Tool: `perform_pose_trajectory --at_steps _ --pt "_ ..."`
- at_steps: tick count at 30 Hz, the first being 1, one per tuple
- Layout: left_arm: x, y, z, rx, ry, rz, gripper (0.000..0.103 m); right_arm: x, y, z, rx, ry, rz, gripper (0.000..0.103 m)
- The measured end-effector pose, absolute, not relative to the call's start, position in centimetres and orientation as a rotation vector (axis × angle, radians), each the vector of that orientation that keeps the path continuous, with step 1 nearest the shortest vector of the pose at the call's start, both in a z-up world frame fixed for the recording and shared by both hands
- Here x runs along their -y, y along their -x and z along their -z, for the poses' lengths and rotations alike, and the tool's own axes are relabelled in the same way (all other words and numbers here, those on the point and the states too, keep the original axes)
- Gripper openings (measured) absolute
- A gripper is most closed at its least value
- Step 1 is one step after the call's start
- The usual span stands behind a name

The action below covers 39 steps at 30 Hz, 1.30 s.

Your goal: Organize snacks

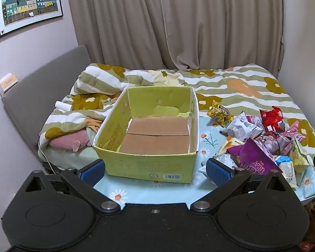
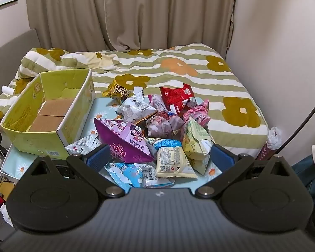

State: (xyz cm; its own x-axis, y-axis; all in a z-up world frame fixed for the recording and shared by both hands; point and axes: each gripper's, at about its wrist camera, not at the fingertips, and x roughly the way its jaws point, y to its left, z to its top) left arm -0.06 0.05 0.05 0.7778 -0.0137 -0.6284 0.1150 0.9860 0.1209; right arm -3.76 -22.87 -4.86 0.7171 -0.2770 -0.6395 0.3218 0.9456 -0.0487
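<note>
Left wrist view shows the left gripper (image 1: 155, 171) with its jaws wide and holding nothing, in front of the yellow cardboard box (image 1: 149, 163). The box stands open on the worktop (image 1: 136, 191), which has a light blue cloth with daisies, and inside only its brown bottom is seen. The pile of snack packets (image 1: 262, 145) lies just to the right of the box. In the right wrist view, the right gripper (image 2: 160, 156) has its jaws wide too, above the near side of the pile. A purple packet (image 2: 124, 140) lies near its left blue pad, a pale yellow packet (image 2: 172, 163) between the pads. A striped flower blanket (image 2: 178, 67) lies farther away.
</note>
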Motion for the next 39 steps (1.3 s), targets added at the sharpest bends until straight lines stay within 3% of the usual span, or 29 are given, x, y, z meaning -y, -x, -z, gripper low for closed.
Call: perform_pose_trajectory --at_steps 39 --pt "1.2 0.0 -0.1 -0.673 -0.178 0.064 0.103 23.1 3.8 5.1 -0.701 -0.079 0.328 0.103"
